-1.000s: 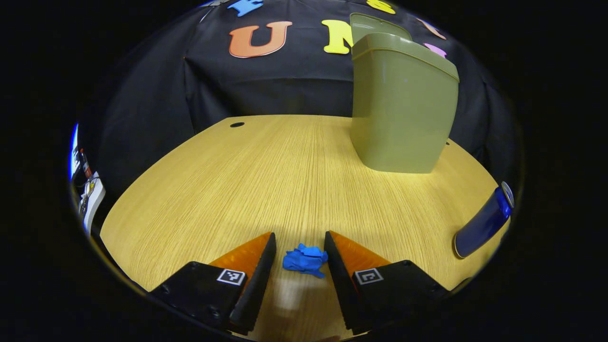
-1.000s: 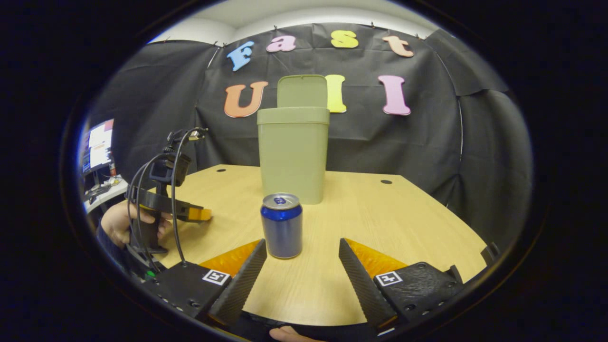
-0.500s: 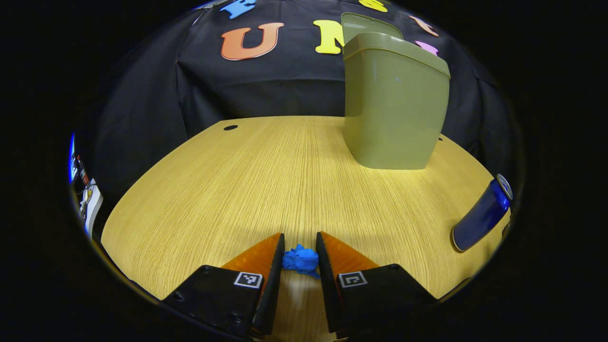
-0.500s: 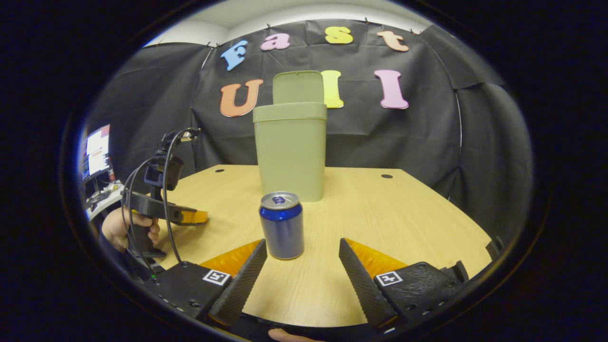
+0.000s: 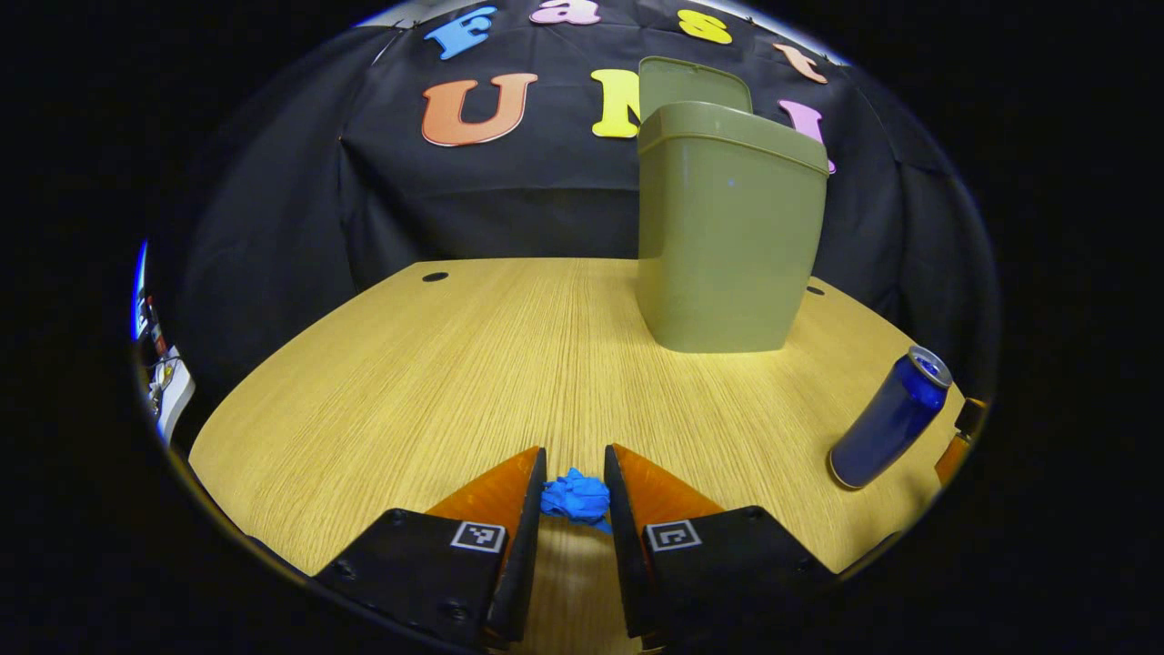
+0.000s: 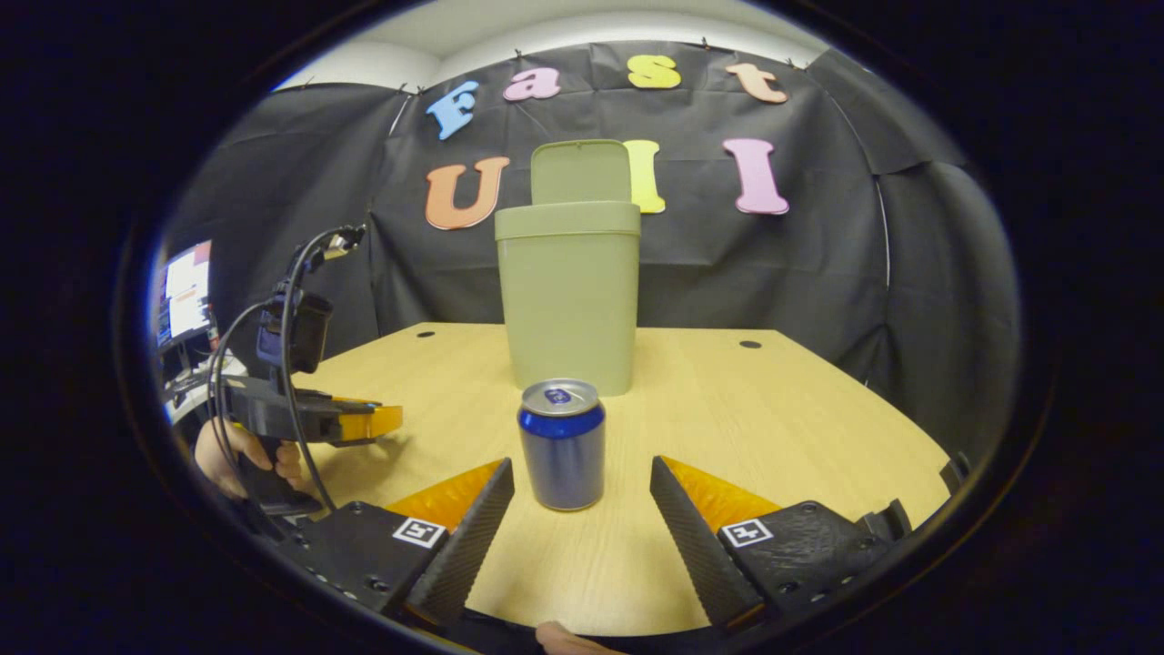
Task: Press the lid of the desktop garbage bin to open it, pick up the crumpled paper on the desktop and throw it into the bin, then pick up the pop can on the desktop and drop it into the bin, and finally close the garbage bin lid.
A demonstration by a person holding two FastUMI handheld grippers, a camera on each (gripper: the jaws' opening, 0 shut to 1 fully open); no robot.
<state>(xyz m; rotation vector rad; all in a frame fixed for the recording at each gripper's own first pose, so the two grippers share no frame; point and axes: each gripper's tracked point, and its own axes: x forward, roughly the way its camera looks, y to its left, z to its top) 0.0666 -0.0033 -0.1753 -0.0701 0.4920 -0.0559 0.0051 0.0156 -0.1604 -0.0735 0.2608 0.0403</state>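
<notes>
— Spanning most of both views is the pale wood-grain worktop [image 5: 473,364], rounded at its edge. What stands on it?

— Toward the back, the tall olive-green plastic garbage bin [image 5: 727,246], upright, with its flat olive-green lid [image 6: 580,171] swung up behind the rim, so the mouth is open.

— And the dark blue metal pop can with a silver top [image 6: 562,446]?

— Upright on the worktop, in front of the bin and well apart from it. In the right gripper view it stands just ahead of the right claw [image 6: 582,500], whose two fingers are spread wide with the can beyond their tips, not touching it.

— The left claw [image 5: 575,498]?

— Drawn in tight on the small crumpled ball of bright blue paper [image 5: 575,496]; both fingers press its sides, near the front edge of the worktop. Whether the paper is touching the wood, I cannot tell.

— Anything else?

— In the right gripper view, the left claw shows at the left, over the worktop's edge, held by a person's hand [image 6: 245,455] with black cables [image 6: 291,318] looping up from it.
</notes>
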